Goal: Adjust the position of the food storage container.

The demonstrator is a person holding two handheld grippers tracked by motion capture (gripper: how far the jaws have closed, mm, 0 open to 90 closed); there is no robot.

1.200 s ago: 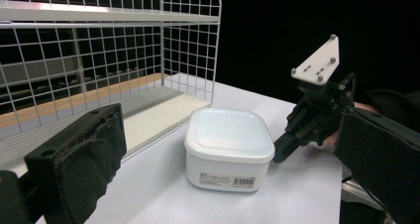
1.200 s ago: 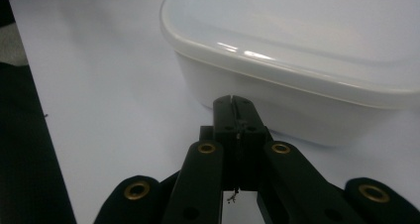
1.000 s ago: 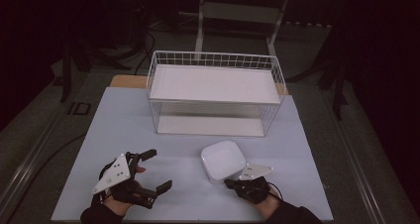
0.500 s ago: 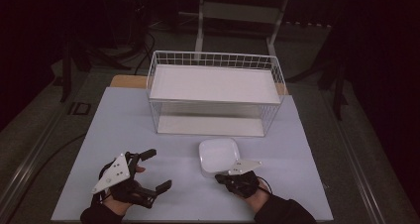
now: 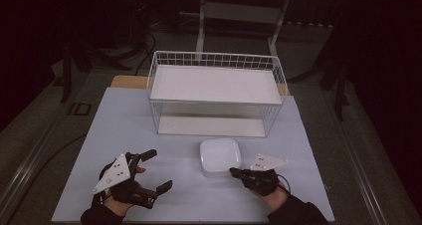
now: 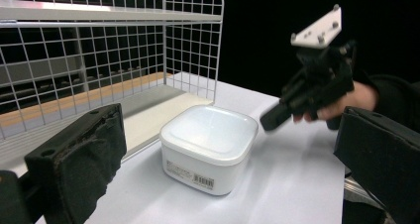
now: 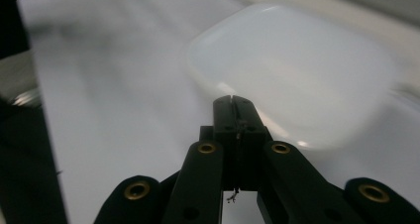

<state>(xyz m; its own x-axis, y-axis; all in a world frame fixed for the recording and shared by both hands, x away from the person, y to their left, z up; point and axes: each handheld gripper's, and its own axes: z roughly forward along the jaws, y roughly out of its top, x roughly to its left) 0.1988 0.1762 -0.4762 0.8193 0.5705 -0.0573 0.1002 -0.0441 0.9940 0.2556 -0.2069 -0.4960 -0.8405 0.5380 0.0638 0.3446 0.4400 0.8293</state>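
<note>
While both hands sat near the front edge of the worktop (image 5: 124, 115), the left gripper (image 5: 152, 171) held its jaws wide with nothing between them. Across bare surface, the right gripper (image 5: 235, 172) had its jaws pressed together, empty, tips just beside the white lidded box (image 5: 219, 156). Beyond that box, with a narrow strip between, stood the wire basket (image 5: 216, 60).

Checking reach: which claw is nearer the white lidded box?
Right. The right claw is shut, with its tips just off the white box's near right corner. The left claw is open, well off to the box's left.
</note>
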